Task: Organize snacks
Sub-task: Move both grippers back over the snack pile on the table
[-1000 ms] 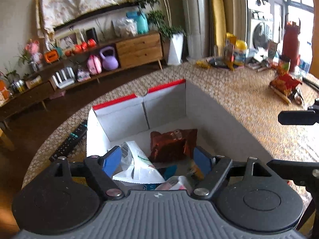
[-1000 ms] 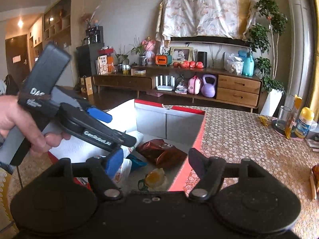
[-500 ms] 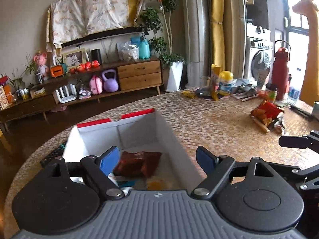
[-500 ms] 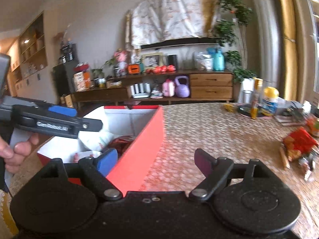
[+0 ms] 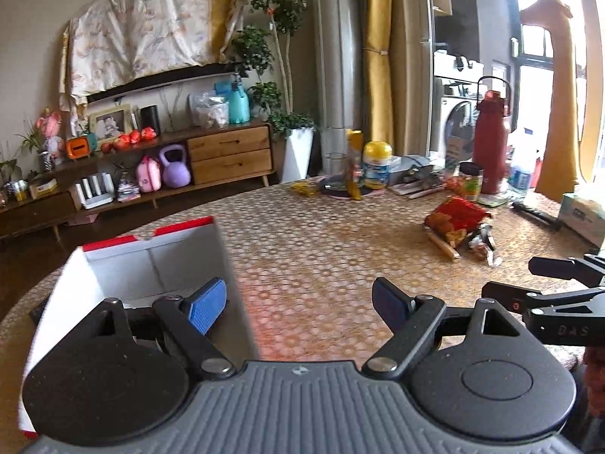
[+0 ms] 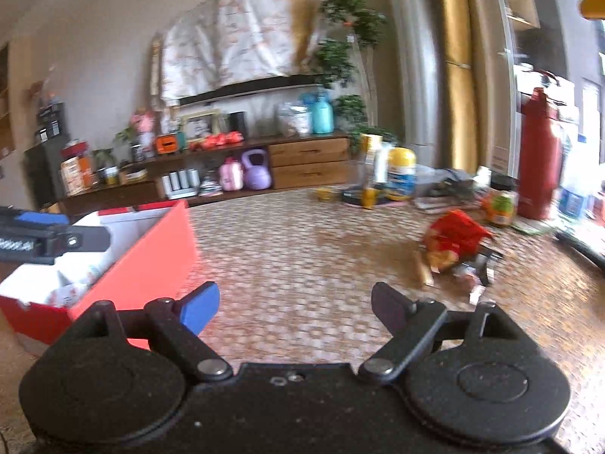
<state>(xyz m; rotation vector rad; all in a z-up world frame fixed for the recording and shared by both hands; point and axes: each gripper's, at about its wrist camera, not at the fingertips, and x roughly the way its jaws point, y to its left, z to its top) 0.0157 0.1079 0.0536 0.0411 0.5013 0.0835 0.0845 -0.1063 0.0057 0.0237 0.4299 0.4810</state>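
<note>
The red snack bag (image 5: 455,219) is seen lying on the patterned table (image 5: 321,249), well ahead and to the right of the left gripper (image 5: 298,304), which is spread wide with nothing in it. The right gripper (image 6: 295,308) is still opening, also empty, same bag (image 6: 455,236) ahead-right. The red-and-white box (image 6: 151,261) sits at left; white packets (image 6: 72,283) are glimpsed inside. A wooden sideboard (image 5: 230,153) is seen behind.

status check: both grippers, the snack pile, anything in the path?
Left gripper open, empty. Right gripper empty, jaws opening. Red crinkly snack bag and small packets lie on the woven tabletop, apart from the red-and-white cardboard box. Path clear.
</note>
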